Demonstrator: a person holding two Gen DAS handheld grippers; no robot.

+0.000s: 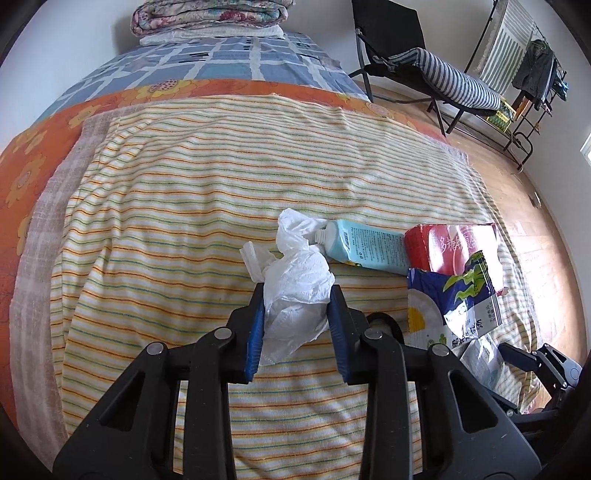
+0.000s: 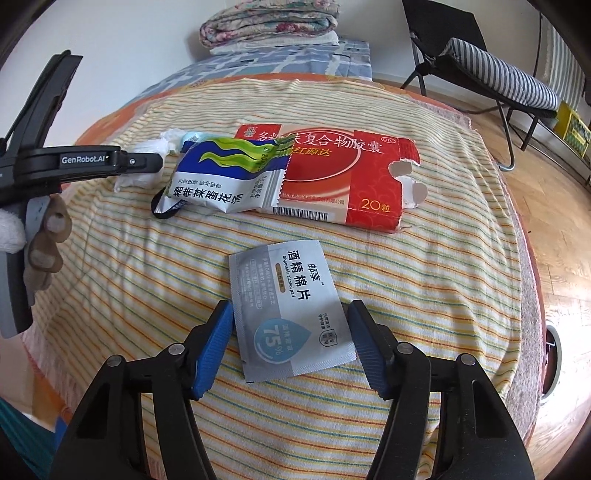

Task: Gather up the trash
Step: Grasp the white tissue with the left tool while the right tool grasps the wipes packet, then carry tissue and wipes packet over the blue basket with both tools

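A crumpled white tissue (image 1: 299, 258) sits between the blue pads of my left gripper (image 1: 298, 291), which is shut on it just above the striped towel (image 1: 184, 221). Behind it lie a pale blue tube (image 1: 365, 245), a torn red medicine box (image 1: 450, 247) and a blue soup packet (image 1: 450, 302). In the right wrist view a grey alcohol pad packet (image 2: 288, 280) lies flat between the pads of my right gripper (image 2: 290, 306). That gripper is open, with a small gap at the right pad. The red box (image 2: 343, 173) and soup packet (image 2: 221, 173) lie beyond it.
The towel covers a bed with an orange flowered sheet (image 1: 33, 155). A folded quilt (image 1: 207, 16) lies at the far end. A folding chair with a striped cushion (image 1: 454, 81) stands on the wooden floor (image 1: 517, 192) to the right. A black elastic loop (image 2: 166, 212) pokes from under the soup packet.
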